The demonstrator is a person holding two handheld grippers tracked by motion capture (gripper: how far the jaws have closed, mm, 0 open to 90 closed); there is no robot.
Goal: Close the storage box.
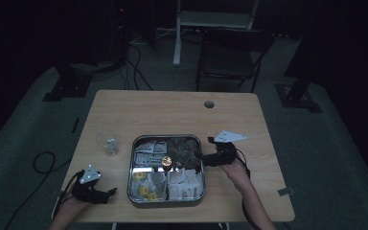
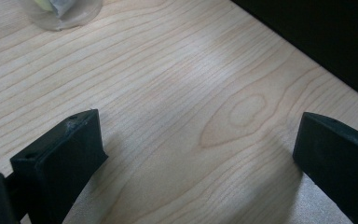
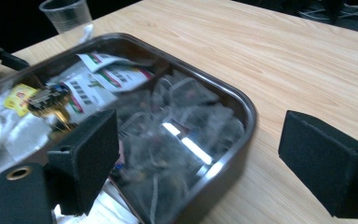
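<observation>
Tea bags fill the metal tray (image 1: 167, 201) that sits near the front edge of the counter (image 1: 172, 108), and we judge the step in hand to be the reach — our right hand-held gripper (image 1: 205, 154) hangs over the tray's right rim with its jaws spread wide and nothing between them. In the right gripper view the right hand-held gripper (image 3: 196, 154) straddles that rim, one jaw above the dark tea bags (image 3: 177, 126) in the far right compartment, the other over bare wood. Our left hand-held gripper (image 1: 106, 195) rests by the front left corner, well apart from the tray, jaws also spread and empty. The clear plastic cup (image 1: 107, 142) stands left of the tray, toward the left edge, with something pale inside. Next, we think, the right hand must shift fully over the compartment, drop, and pinch a single bag — not a tangle of them. The room is dim; the labels on the white sachets (image 3: 98, 79) are unreadable, and the small gold object (image 1: 166, 161) at the tray's middle is hard to identify.
</observation>
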